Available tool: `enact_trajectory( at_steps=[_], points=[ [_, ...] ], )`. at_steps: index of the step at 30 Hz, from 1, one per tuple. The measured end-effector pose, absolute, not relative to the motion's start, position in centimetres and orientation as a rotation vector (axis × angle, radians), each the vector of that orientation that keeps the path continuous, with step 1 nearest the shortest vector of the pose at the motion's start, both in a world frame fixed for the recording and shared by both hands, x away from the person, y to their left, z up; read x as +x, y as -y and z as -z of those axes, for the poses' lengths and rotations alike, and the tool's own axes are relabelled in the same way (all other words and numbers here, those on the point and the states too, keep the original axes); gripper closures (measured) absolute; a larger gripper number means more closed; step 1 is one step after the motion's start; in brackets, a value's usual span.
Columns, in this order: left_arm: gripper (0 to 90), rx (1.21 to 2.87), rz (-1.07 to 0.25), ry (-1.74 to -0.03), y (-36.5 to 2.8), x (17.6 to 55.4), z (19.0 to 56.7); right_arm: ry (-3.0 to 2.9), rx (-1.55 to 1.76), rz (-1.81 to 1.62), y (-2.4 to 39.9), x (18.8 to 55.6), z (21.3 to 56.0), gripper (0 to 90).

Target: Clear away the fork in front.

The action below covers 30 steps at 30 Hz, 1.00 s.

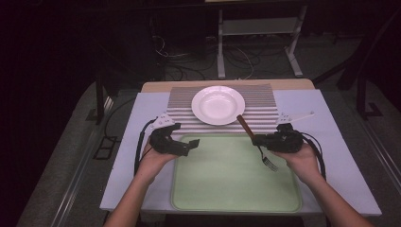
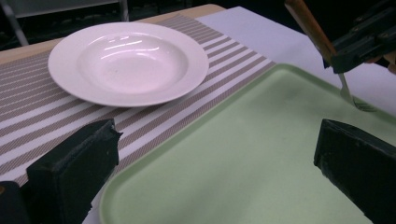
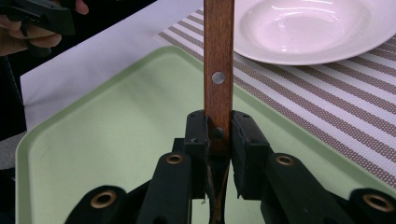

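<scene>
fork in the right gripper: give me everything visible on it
The fork has a flat brown handle that looks like wood, with round metal rivets, and a slim metal neck ending in tines. The right gripper is shut on the handle's lower part. It hangs tilted: handle end up toward the white plate, tines down above the green tray. Whether the tines touch the tray cannot be told. Nothing else touches it.
</scene>
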<state>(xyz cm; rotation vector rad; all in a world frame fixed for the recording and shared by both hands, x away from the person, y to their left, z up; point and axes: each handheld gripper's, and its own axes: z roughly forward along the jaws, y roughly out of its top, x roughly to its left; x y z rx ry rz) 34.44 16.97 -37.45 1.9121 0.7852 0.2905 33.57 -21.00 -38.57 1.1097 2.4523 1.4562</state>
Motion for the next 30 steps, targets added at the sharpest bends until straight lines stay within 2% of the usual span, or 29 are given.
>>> enact_trajectory(
  at_steps=[20, 30],
  points=[
    [0.0, 1.909, -0.245, -0.725, -11.7, 37.0, 36.4, -2.427, 1.119, -1.475, 21.3, 33.8, 38.5, 77.1],
    [0.0, 1.907, -0.209, -0.697, -9.2, 37.1, 36.4, -2.429, 1.116, -1.477, 20.9, 33.9, 38.7, 77.1]
  ],
)
